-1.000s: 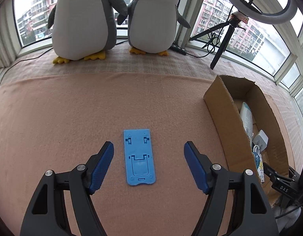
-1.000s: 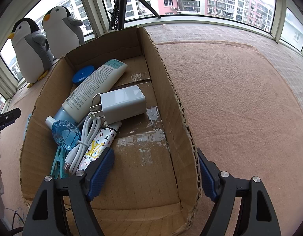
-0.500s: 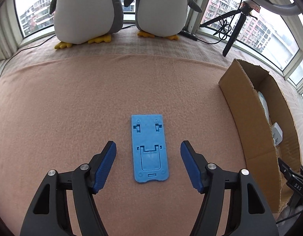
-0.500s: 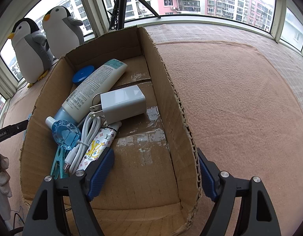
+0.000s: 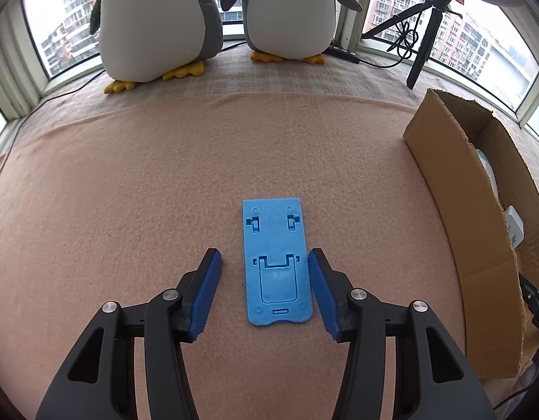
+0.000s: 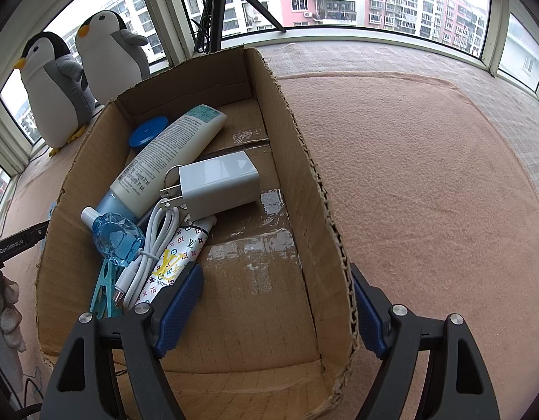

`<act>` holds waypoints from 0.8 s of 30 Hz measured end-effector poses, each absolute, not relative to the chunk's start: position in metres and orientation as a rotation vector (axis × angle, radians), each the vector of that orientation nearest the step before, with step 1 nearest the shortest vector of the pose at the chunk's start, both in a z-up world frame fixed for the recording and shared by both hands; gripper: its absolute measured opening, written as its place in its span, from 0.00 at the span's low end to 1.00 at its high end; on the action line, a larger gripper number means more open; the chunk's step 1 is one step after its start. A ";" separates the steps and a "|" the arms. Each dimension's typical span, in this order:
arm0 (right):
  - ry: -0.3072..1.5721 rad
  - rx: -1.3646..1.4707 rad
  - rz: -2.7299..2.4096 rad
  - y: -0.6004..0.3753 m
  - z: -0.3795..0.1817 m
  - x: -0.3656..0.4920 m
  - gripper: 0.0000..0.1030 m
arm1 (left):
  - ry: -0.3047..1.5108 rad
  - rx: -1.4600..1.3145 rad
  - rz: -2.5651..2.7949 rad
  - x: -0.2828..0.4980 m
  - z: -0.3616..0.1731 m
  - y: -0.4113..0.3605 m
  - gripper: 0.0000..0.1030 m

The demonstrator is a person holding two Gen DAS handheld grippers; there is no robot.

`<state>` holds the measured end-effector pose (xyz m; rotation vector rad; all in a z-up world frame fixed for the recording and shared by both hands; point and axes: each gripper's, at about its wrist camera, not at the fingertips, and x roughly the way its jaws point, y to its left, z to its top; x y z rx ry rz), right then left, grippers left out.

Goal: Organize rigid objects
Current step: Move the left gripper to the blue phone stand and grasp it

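A bay of windows looks out on apartment blocks, and a peach blanket (image 5: 136, 182) covers the surface in front of me. Two plush penguins (image 5: 157, 24) stand at its far edge by the glass, a tripod (image 5: 423, 35) at the far right corner. The blue plastic stand (image 5: 274, 262) lies flat near the blanket's near edge. My left tongs (image 5: 264, 288) straddle its lower half, jaws closing, a gap showing on the left side. My right tongs (image 6: 276, 309) stand spread across the right wall of the cardboard box (image 6: 304, 189), gripping nothing. Inside lie a white charger (image 6: 220, 182), a tube (image 6: 171, 154) and a coiled cable (image 6: 146, 255).
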<state>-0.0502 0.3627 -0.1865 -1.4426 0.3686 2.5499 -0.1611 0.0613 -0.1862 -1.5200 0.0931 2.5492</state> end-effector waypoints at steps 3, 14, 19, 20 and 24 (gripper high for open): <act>0.369 -1.442 2.550 0.363 -0.187 -0.050 0.74 | 0.138 -1.508 2.547 -0.161 -0.186 0.065 0.39; 0.367 -1.444 2.550 0.361 -0.187 -0.050 0.74 | 0.061 -1.498 2.528 -0.161 -0.184 0.058 0.34; 0.367 -1.444 2.550 0.362 -0.187 -0.051 0.74 | 0.008 -1.499 2.534 -0.158 -0.182 0.051 0.34; 0.367 -1.444 2.550 0.362 -0.187 -0.051 0.74 | 0.000 -1.497 2.536 -0.157 -0.180 0.049 0.34; 0.367 -1.444 2.550 0.362 -0.187 -0.051 0.74 | -0.017 -1.480 2.541 -0.153 -0.172 0.047 0.34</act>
